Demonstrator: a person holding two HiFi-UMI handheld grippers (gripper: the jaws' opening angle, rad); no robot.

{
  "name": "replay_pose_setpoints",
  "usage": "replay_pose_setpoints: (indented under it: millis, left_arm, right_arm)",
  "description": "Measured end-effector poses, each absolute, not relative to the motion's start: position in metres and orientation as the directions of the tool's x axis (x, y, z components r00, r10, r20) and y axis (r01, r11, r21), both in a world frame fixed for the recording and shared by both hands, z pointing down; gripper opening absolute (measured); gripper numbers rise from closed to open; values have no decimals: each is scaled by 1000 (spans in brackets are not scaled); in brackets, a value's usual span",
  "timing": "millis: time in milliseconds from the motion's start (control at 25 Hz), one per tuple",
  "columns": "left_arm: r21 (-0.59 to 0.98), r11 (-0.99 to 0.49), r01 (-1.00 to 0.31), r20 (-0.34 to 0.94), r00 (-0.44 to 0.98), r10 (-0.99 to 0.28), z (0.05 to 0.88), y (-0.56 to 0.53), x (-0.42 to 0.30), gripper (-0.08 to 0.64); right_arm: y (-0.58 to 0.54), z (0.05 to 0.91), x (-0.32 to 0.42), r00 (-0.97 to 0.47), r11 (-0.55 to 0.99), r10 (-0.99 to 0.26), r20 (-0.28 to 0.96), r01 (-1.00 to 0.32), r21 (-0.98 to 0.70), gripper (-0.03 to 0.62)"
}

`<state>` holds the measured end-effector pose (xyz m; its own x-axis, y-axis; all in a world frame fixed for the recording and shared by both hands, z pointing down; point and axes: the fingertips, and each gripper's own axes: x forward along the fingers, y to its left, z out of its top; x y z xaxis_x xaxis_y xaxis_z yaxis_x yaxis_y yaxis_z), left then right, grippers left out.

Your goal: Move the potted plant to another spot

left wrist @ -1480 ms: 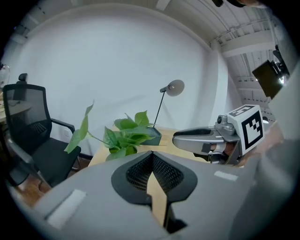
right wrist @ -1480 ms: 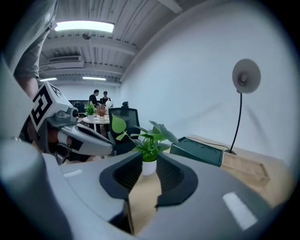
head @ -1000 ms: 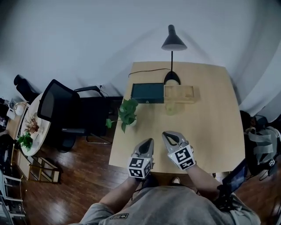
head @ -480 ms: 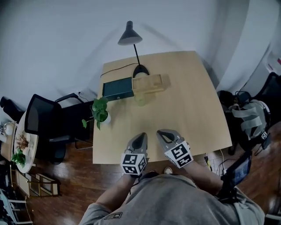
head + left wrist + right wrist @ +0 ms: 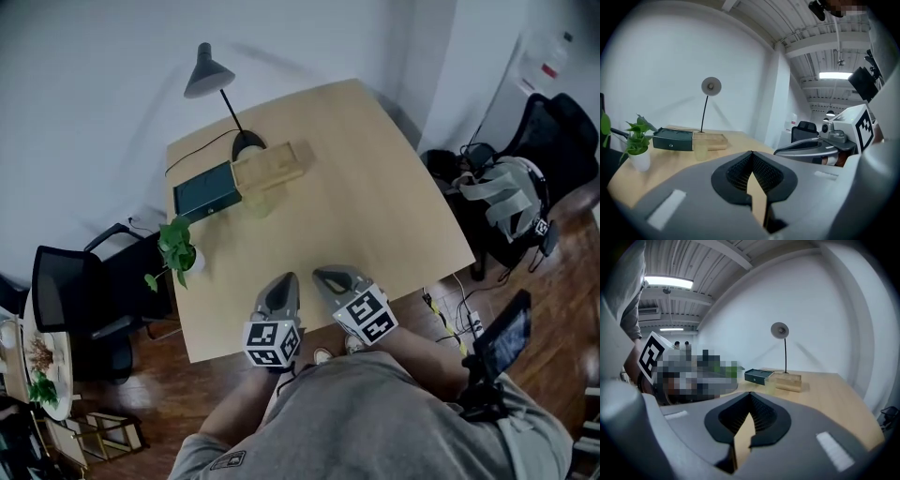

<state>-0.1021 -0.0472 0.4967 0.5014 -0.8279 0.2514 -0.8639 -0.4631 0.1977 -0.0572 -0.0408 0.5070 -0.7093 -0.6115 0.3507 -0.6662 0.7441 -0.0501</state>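
Observation:
The potted plant [image 5: 176,247], green leaves in a small white pot, stands at the table's left edge, and in the left gripper view the plant [image 5: 637,145] is far off to the left. My left gripper [image 5: 286,282] and right gripper [image 5: 324,275] hover side by side over the table's near edge, well apart from the plant. Both are shut with nothing between the jaws. The left gripper [image 5: 751,155] points across the table, and the right gripper [image 5: 750,396] points toward the lamp end.
A black desk lamp [image 5: 210,71], a dark green box [image 5: 203,190], a wooden tray [image 5: 273,165] and a pale cup [image 5: 258,202] sit at the far end of the wooden table [image 5: 375,216]. A black chair [image 5: 75,292] stands left, bags [image 5: 506,195] right.
The head view has swung, so the table now lies slanted and further left in the picture. Both grippers stay shut and together at the near edge. The plant keeps its spot on the table.

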Motion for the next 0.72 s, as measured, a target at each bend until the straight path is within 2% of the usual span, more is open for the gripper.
replay_pose_setpoints:
  millis: [720]
  left_arm:
    - [246,-434,-866,278,493,-825,518,-33,-108,-6]
  right_arm:
    - [-18,537,-62,-698,733,-587,409,-673,-98,5]
